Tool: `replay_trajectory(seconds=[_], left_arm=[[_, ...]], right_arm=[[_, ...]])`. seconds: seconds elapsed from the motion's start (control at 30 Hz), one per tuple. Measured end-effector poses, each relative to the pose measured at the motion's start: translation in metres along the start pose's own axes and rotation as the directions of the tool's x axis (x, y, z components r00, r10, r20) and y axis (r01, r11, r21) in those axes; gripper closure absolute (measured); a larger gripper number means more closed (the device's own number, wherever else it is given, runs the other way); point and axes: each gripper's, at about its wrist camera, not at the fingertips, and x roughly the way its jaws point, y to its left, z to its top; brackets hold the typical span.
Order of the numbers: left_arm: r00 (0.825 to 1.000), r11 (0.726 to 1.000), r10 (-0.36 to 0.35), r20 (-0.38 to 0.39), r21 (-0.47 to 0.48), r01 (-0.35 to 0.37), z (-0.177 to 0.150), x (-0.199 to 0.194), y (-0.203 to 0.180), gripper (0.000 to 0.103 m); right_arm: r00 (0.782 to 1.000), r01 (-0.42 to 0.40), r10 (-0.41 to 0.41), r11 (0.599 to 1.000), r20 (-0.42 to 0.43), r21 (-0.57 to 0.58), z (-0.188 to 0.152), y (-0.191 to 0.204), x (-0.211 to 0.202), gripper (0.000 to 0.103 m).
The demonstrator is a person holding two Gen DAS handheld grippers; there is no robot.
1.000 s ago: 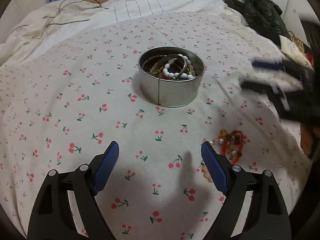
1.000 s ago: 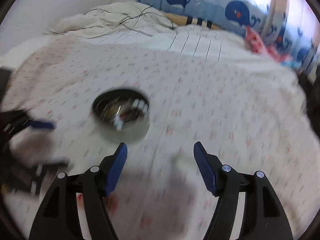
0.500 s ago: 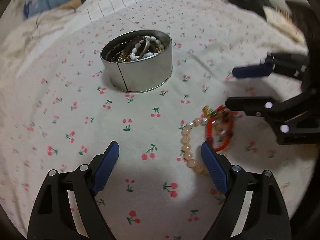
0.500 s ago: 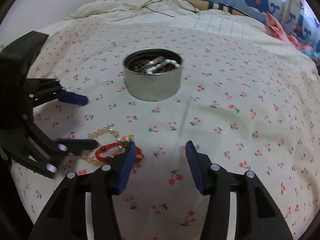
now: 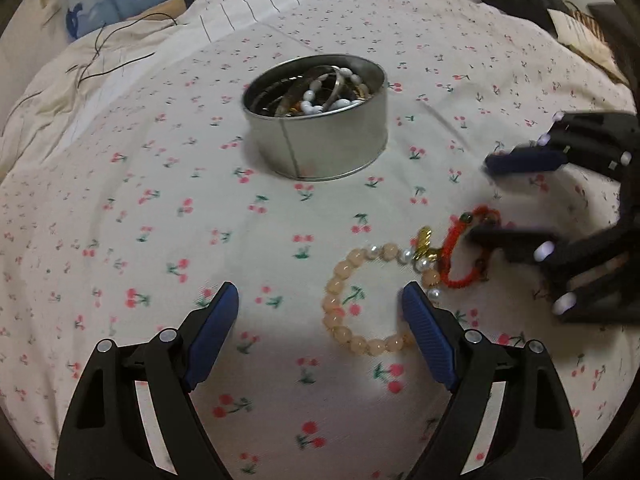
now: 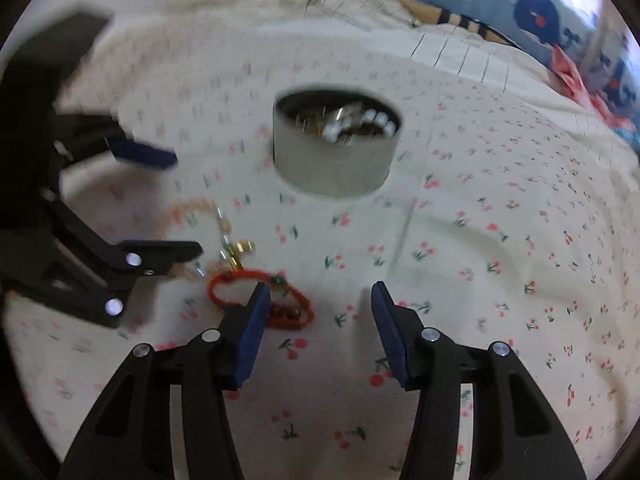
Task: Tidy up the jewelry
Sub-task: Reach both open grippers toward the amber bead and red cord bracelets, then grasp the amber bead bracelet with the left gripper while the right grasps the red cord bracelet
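Closing in on the loose pieces looks like the step in hand: two bracelets lie on the cherry-print sheet (image 5: 120, 240), short of the tin (image 5: 316, 128). The right gripper (image 6: 316, 312) is spread wide, its left finger over the red bracelet (image 6: 224, 284), a fuzzy cord loop. The left gripper (image 5: 320, 312), also wide and empty, has its right finger touching or just over the bead bracelet (image 5: 340, 280) (smooth peach beads, small pearls, a gold charm where the two loops meet). Next, I judge, one loop must be straddled and pinched clear of the other. Inside the shiny round tin: bangles and white beads.
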Motion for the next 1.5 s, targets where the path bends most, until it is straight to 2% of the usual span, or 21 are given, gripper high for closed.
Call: replay_trajectory(seconds=[0.07, 0.13, 0.17, 0.2, 0.23, 0.4, 0.63, 0.73, 0.83, 0.87, 0.9, 0.93, 0.97, 1.07, 1.1, 1.13, 1.2, 1.23, 1.27, 1.3, 1.5], left_arm=[[0.999, 0.999, -0.034, 0.003, -0.013, 0.034, 0.001, -0.001, -0.002, 0.038], [0.999, 0.999, -0.049, 0.002, -0.006, 0.049, 0.001, -0.003, -0.005, 0.069], [0.998, 0.998, -0.059, -0.001, -0.01, 0.059, 0.0, -0.004, -0.004, 0.078], [0.998, 0.998, -0.068, 0.0, -0.019, 0.068, 0.0, -0.006, -0.002, 0.092], [0.996, 0.996, -0.085, 0.001, -0.034, 0.085, 0.001, -0.006, 0.002, 0.096], [0.989, 0.986, -0.14, 0.045, -0.081, 0.143, 0.002, -0.018, 0.016, 0.096], [0.986, 0.983, -0.135, 0.096, -0.11, 0.145, 0.006, -0.03, 0.029, 0.096], [0.99, 0.987, -0.115, 0.087, -0.105, 0.124, 0.007, -0.028, 0.029, 0.096], [0.995, 0.99, -0.09, 0.048, -0.104, 0.094, 0.005, -0.018, 0.029, 0.096], [0.996, 0.991, -0.087, 0.038, -0.102, 0.09, 0.004, -0.015, 0.029, 0.096], [0.996, 0.991, -0.084, 0.029, -0.1, 0.087, 0.003, -0.013, 0.029, 0.096], [0.997, 0.992, -0.075, 0.024, -0.098, 0.077, 0.003, -0.012, 0.029, 0.094], [0.998, 0.993, -0.06, 0.02, -0.099, 0.061, 0.003, -0.01, 0.03, 0.092], [0.999, 0.993, -0.045, 0.017, -0.105, 0.047, 0.003, -0.006, 0.03, 0.068], [0.999, 0.994, -0.031, 0.016, -0.104, 0.032, 0.002, -0.005, 0.03, 0.054], [1.0, 0.995, -0.012, 0.014, -0.096, 0.014, 0.001, -0.002, 0.028, 0.051], [1.0, 0.996, -0.005, 0.011, -0.088, 0.006, 0.001, 0.001, 0.026, 0.052], [1.0, 0.996, -0.014, 0.01, -0.086, 0.015, 0.001, 0.001, 0.025, 0.067], [0.999, 0.996, -0.042, 0.009, -0.084, 0.042, 0.001, 0.0, 0.025, 0.08], [0.999, 0.995, -0.052, 0.009, -0.086, 0.053, 0.002, -0.002, 0.025, 0.096], [0.996, 0.991, -0.062, 0.064, -0.113, 0.068, 0.005, -0.018, 0.03, 0.096]], right_arm=[[0.999, -0.037, 0.037, 0.999, 0.0, -0.005, 0.001, 0.003, 0.0, 0.079], [0.999, -0.047, 0.047, 0.999, -0.002, -0.015, 0.001, 0.007, 0.0, 0.087], [0.999, -0.047, 0.047, 0.999, 0.0, -0.015, 0.001, 0.007, 0.0, 0.088], [0.998, -0.057, 0.057, 0.998, 0.005, -0.001, 0.001, 0.005, -0.002, 0.09], [0.998, -0.064, 0.064, 0.998, 0.01, 0.014, 0.001, 0.002, -0.003, 0.095], [0.995, -0.091, 0.086, 0.992, 0.055, 0.088, 0.005, -0.017, -0.009, 0.095], [0.99, -0.089, 0.073, 0.986, 0.118, 0.137, 0.006, -0.027, -0.022, 0.095], [0.99, -0.091, 0.073, 0.984, 0.122, 0.154, 0.006, -0.03, -0.023, 0.095], [0.991, -0.116, 0.107, 0.985, 0.08, 0.128, 0.005, -0.024, -0.016, 0.095], [0.991, -0.112, 0.102, 0.987, 0.084, 0.119, 0.006, -0.022, -0.016, 0.087], [0.99, -0.119, 0.109, 0.987, 0.092, 0.106, 0.007, -0.019, -0.016, 0.071], [0.99, -0.099, 0.089, 0.99, 0.106, 0.099, 0.007, -0.018, -0.018, 0.031], [0.991, -0.049, 0.036, 0.994, 0.131, 0.094, 0.007, -0.016, -0.02, 0.019], [0.992, -0.064, 0.054, 0.994, 0.117, 0.086, 0.007, -0.014, -0.016, 0.02], [0.994, -0.055, 0.047, 0.995, 0.095, 0.079, 0.007, -0.013, -0.01, 0.02], [0.996, -0.051, 0.047, 0.997, 0.075, 0.057, 0.007, -0.008, -0.005, 0.02], [0.998, -0.056, 0.056, 0.998, 0.03, -0.01, 0.007, 0.005, 0.006, 0.045], [0.997, -0.067, 0.068, 0.997, 0.022, -0.027, 0.007, 0.011, 0.008, 0.06], [0.997, -0.076, 0.077, 0.997, 0.025, -0.027, 0.008, 0.013, 0.007, 0.083], [0.995, -0.096, 0.097, 0.995, 0.023, -0.019, 0.008, 0.013, 0.006, 0.091], [0.99, -0.119, 0.116, 0.993, 0.083, 0.024, 0.01, 0.005, -0.009, 0.092]])
